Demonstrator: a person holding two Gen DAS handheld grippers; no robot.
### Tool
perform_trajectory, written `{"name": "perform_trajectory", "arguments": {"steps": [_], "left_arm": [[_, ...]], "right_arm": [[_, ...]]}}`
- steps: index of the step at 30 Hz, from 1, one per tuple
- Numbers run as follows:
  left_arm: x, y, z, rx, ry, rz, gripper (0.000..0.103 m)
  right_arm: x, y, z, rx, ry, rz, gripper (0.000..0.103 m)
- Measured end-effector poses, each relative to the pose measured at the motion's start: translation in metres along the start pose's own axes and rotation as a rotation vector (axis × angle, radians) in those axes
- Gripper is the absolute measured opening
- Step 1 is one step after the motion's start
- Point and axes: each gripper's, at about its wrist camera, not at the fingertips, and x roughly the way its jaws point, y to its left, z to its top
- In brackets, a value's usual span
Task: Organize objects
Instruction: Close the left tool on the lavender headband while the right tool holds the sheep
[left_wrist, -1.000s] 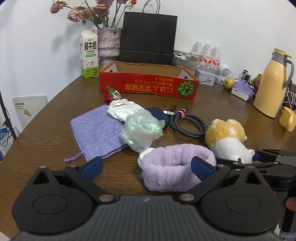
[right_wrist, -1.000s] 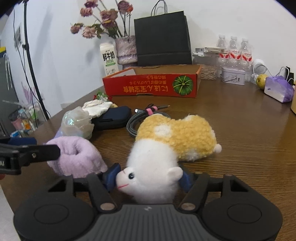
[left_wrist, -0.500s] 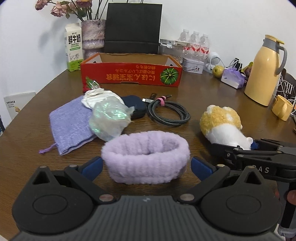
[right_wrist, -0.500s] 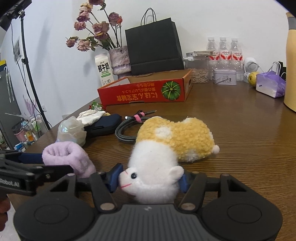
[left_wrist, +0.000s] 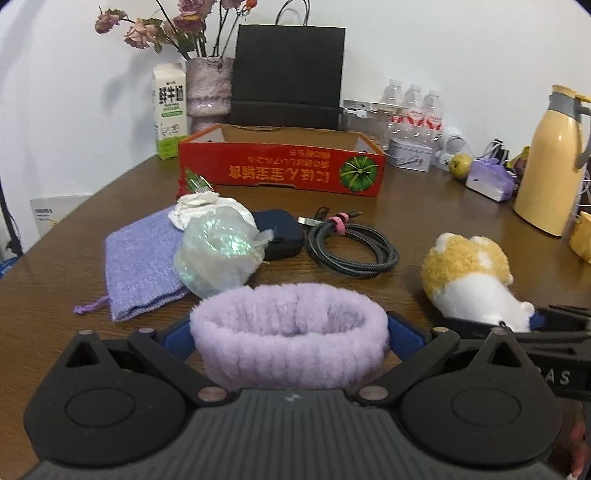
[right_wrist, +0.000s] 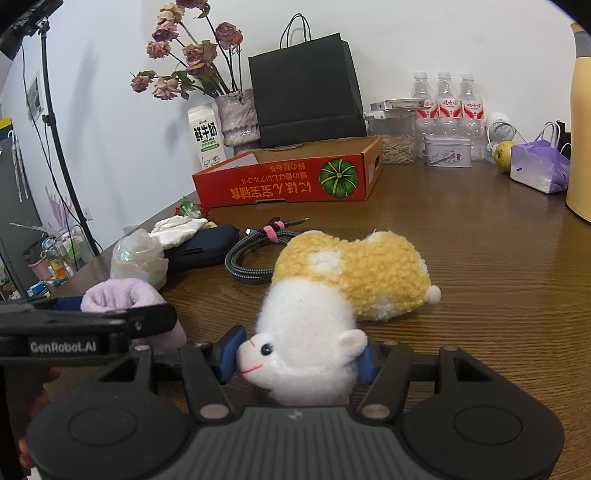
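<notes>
A fluffy lilac headband lies on the brown table, right in front of the left wrist camera. My left gripper is open around it, one blue pad at each end, and the band keeps its round shape. The same headband shows at the left of the right wrist view, behind a left gripper finger. A yellow and white plush toy lies on its side. My right gripper is shut on its white head, pads pressing both cheeks. The plush toy also shows at the right of the left wrist view.
A red cardboard box stands open at the back. In front of it lie a coiled cable, a dark case, a shiny wrapped bundle and a purple pouch. A yellow flask stands far right.
My left gripper came forward and down, so the headband now lies between its fingers instead of ahead of them. The right jaws narrowed slightly onto the plush head.
</notes>
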Motion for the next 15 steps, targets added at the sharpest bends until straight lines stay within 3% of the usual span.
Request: {"name": "perform_trajectory", "arguments": {"steps": [5,7,10,15], "left_arm": [[-0.007,0.004,-0.003,0.007,-0.017,-0.031,0.083],[-0.010,0.005,-0.004,0.021,-0.022,-0.040,0.066],[-0.017,0.005,-0.004,0.043,-0.027,-0.061,0.049],[-0.026,0.011,-0.004,0.039,-0.023,-0.092,0.042]], "right_arm": [[0.000,0.001,0.000,-0.001,0.001,0.001,0.059],[0.001,0.004,0.000,-0.008,0.003,0.002,0.059],[0.000,0.007,-0.001,-0.007,-0.007,-0.002,0.059],[-0.007,0.013,0.000,-0.012,-0.020,-0.010,0.059]]}}
